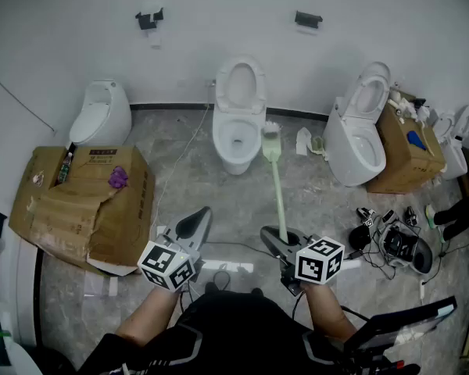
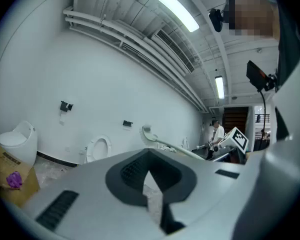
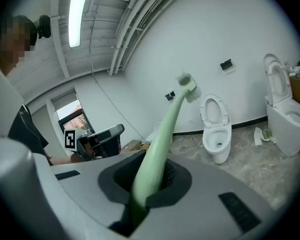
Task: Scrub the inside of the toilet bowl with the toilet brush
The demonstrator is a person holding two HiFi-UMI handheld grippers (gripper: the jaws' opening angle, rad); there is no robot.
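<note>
Right tongs [image 1: 273,239] clamp the green toilet brush [image 1: 277,194] handle; left tongs [image 1: 194,221] closed, empty, toilet [image 1: 233,161] ahead

Two hand-held grippers facing the middle toilet, seen from above.
The right gripper [image 1: 277,242] clasps the handle of the green toilet brush [image 1: 276,184], its head showing against the open toilet bowl's [image 1: 236,159] right edge; the left gripper [image 1: 192,226] carries nothing, beside a torn cardboard box [image 1: 86,203].

Grey floor [image 1: 320,201]: toilets [image 1: 238,123], cardboard boxes [image 1: 86,201], cable tangle [image 1: 391,241].
</note>
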